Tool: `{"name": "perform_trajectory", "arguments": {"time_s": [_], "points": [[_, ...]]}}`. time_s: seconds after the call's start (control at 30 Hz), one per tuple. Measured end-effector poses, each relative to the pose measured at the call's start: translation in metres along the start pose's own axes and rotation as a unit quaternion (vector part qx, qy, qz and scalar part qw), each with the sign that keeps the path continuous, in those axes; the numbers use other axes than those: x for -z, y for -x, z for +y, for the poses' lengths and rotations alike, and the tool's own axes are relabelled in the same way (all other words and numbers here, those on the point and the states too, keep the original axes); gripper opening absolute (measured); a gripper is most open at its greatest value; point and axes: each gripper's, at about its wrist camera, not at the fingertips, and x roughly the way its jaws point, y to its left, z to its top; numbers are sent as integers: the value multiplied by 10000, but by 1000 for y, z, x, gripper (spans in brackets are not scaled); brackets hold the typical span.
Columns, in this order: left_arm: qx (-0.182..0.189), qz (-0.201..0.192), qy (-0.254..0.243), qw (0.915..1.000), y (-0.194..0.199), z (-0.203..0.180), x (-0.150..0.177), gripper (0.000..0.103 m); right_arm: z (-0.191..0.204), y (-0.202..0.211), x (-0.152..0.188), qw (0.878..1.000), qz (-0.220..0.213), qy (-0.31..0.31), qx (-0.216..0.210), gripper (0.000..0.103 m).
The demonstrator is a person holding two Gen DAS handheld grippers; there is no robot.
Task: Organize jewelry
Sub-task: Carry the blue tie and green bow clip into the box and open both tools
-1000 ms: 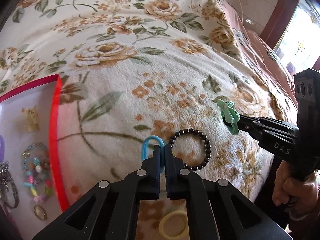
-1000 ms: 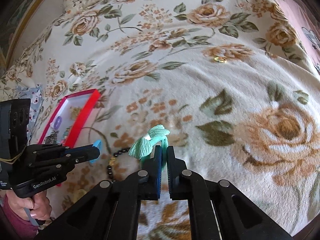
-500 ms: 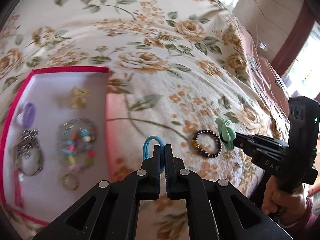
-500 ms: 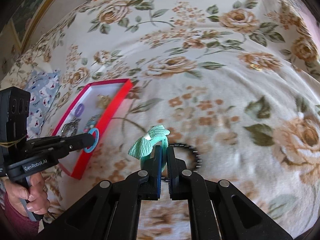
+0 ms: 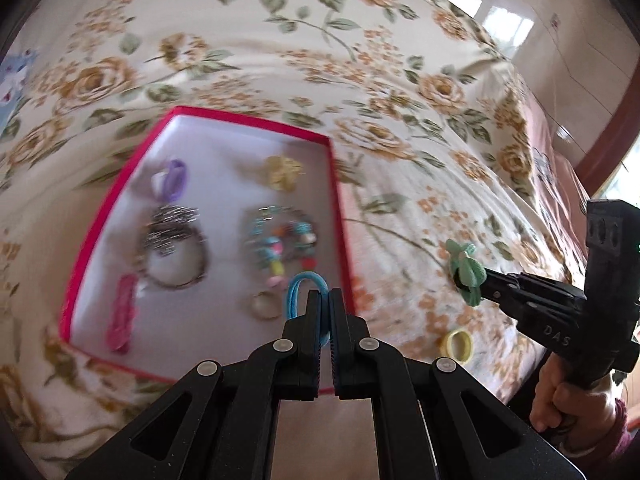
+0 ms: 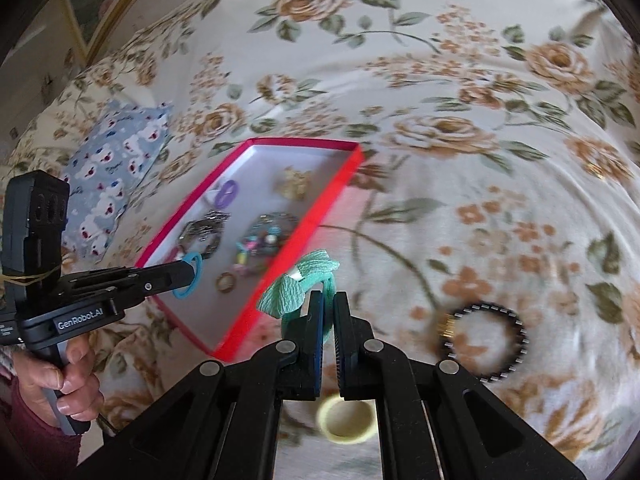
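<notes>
My left gripper (image 5: 325,294) is clamped tight, pointing toward twelve o'clock, while my right gripper (image 6: 329,298), also pinched closed, reaches in from my three o'clock.

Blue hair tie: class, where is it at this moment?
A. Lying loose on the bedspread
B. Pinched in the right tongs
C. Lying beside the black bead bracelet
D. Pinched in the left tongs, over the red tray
D: the left tongs are shut on the blue hair tie, over the red tray.
</notes>
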Motion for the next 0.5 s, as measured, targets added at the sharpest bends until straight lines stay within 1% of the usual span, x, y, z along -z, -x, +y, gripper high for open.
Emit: {"name": "perform_trajectory", "arguments": {"time_s": [0.27,0.5], "points": [[-191,-167,264,9993,27,24,5,3,37,-17,-5,9991,119,305,-286,4],[-370,-221,427,9982,32,42,7,3,62,-33,-8,9973,245,541,-433,4]]}}
